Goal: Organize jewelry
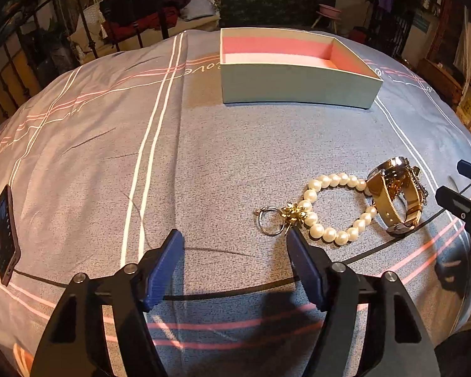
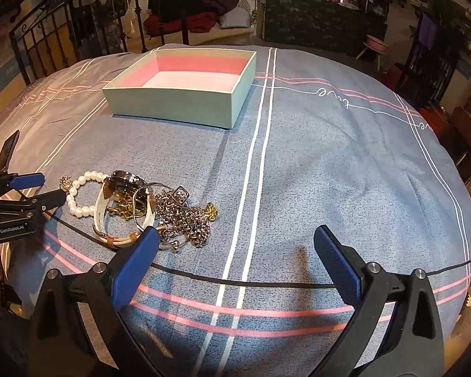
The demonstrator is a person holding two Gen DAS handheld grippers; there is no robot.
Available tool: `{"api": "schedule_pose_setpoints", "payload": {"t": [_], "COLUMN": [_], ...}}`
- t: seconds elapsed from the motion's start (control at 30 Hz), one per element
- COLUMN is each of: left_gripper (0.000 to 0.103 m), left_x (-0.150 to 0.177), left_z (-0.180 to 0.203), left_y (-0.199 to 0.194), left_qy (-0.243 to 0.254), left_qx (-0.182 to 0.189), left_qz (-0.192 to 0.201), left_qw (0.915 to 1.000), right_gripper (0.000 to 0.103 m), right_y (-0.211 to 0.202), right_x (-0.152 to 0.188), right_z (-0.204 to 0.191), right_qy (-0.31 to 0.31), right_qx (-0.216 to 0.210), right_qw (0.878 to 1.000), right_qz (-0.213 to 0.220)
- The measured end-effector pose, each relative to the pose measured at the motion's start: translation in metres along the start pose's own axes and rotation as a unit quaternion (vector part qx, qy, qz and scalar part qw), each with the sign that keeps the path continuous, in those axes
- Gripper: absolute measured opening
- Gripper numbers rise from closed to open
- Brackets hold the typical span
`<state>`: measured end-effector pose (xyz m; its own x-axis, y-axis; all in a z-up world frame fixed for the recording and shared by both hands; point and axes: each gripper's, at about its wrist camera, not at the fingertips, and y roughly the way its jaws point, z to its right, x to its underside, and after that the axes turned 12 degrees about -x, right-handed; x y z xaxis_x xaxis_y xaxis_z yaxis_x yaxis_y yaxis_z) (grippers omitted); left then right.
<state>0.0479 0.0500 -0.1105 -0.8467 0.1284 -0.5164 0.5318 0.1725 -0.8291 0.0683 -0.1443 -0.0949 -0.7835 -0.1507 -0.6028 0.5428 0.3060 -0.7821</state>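
A phone (image 1: 4, 235) lies at the far left of the bed (image 1: 110, 157). The left tongs (image 1: 235, 235) hang wide open over the cover, holding nothing, their right pad just beside the key ring (image 1: 268, 221) on the pearl bracelet (image 1: 329, 207). Beyond, near the far edge of the bed, stands the box (image 1: 298, 83), open-topped with a pink lining and, as far as shows, nothing in it yet. Right of the pearls and touching them, the watch (image 1: 395, 198) stands on its strap. A tangle of chains (image 2: 185, 216) with a gold charm lies against the watch on its right (plain only in the right wrist view). The right tongs (image 2: 235, 238) are also spread and hold nothing, their left pad near the watch strap, the rest over bare cover.

The sorting looks barely begun: this is the approach to a first pick. Next, the left tongs need to shift right and drop until the pads straddle the pearls, close, then carry them to the box. The chains may drag along if snagged.
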Motion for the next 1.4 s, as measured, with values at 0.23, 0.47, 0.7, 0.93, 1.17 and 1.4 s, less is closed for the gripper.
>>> {"api": "schedule_pose_setpoints", "payload": {"t": [0.23, 0.47, 0.7, 0.93, 1.17, 1.4], "left_gripper": [0.041, 0.010, 0.009, 0.007, 0.006, 0.006], "left_x": [-0.010, -0.008, -0.009, -0.014, -0.020, -0.027], "left_z": [0.011, 0.013, -0.004, -0.008, -0.012, -0.020], "left_y": [0.004, -0.002, -0.006, -0.020, -0.038, -0.055], "left_qy": [0.025, 0.023, -0.011, -0.020, -0.026, -0.034], "left_qx": [0.009, 0.010, 0.023, 0.030, 0.032, 0.039], "left_qz": [0.033, 0.049, 0.042, 0.059, 0.085, 0.109], "left_qw": [0.9991, 0.9985, 0.9988, 0.9976, 0.9955, 0.9927], "right_gripper": [0.073, 0.057, 0.010, 0.001, 0.001, 0.001], "right_y": [0.014, 0.025, 0.023, -0.011, -0.042, -0.052], "right_x": [0.006, -0.001, -0.001, -0.012, -0.030, -0.038], "right_z": [0.007, 0.005, 0.000, 0.001, 0.001, 0.002], "right_qy": [0.010, 0.006, 0.010, 0.010, -0.005, -0.004], "right_qx": [-0.019, -0.057, -0.110, -0.132, -0.140, -0.140], "right_qw": [1.000, 0.998, 0.994, 0.991, 0.988, 0.987], "right_qz": [-0.018, -0.019, -0.018, 0.027, 0.066, 0.078]}}
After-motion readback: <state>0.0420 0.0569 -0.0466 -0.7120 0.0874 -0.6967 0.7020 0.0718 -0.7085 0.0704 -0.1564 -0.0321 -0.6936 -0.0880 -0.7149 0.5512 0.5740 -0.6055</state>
